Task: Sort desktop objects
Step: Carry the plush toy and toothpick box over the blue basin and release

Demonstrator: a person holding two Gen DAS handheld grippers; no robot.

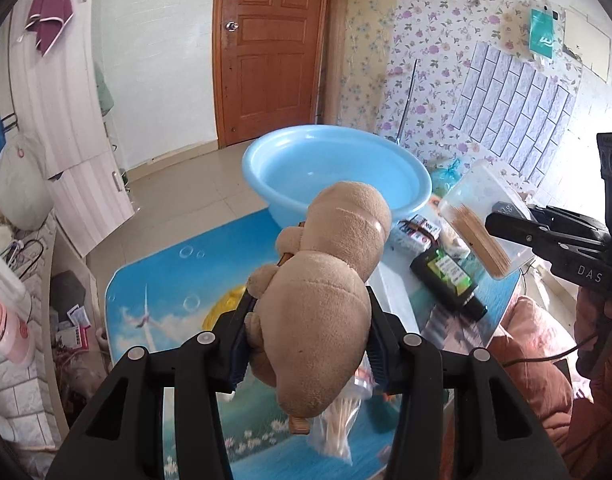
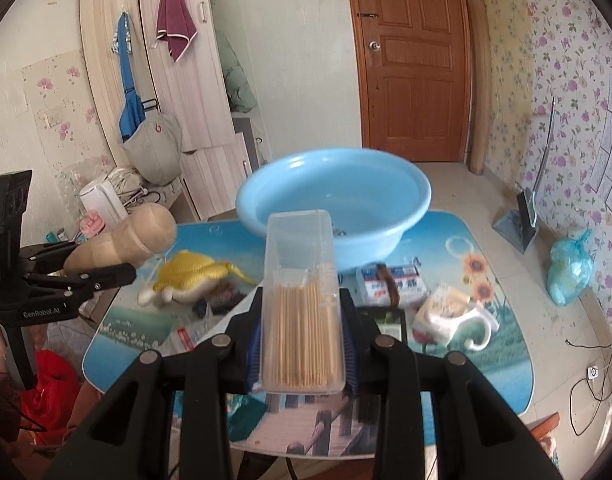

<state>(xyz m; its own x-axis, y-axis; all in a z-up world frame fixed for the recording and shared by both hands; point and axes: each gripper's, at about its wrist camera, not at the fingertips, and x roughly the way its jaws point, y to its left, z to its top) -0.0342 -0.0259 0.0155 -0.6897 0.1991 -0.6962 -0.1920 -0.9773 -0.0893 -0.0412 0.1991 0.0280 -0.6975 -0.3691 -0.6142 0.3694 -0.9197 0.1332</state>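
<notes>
My left gripper [image 1: 308, 350] is shut on a tan plush toy [image 1: 326, 300], held above the table with its head toward the light blue basin [image 1: 406, 168]. My right gripper [image 2: 302, 348] is shut on a clear plastic box of toothpicks [image 2: 302, 308], lifted over the table in front of the blue basin [image 2: 386, 236]. In the right wrist view the left gripper [image 2: 102, 268] carries the plush toy [image 2: 126, 240] at the far left. The right gripper [image 1: 518, 240] with the toothpick box [image 1: 478, 220] shows at the right of the left wrist view.
On the picture-printed table [image 2: 486, 360] lie a yellow knitted item [image 2: 194, 272], a white mug [image 2: 466, 324], tissue packs [image 2: 394, 284] and a dark green bottle [image 1: 446, 280]. A bag of cotton swabs [image 1: 338, 424] lies under the plush. A wooden door [image 2: 410, 60] stands behind.
</notes>
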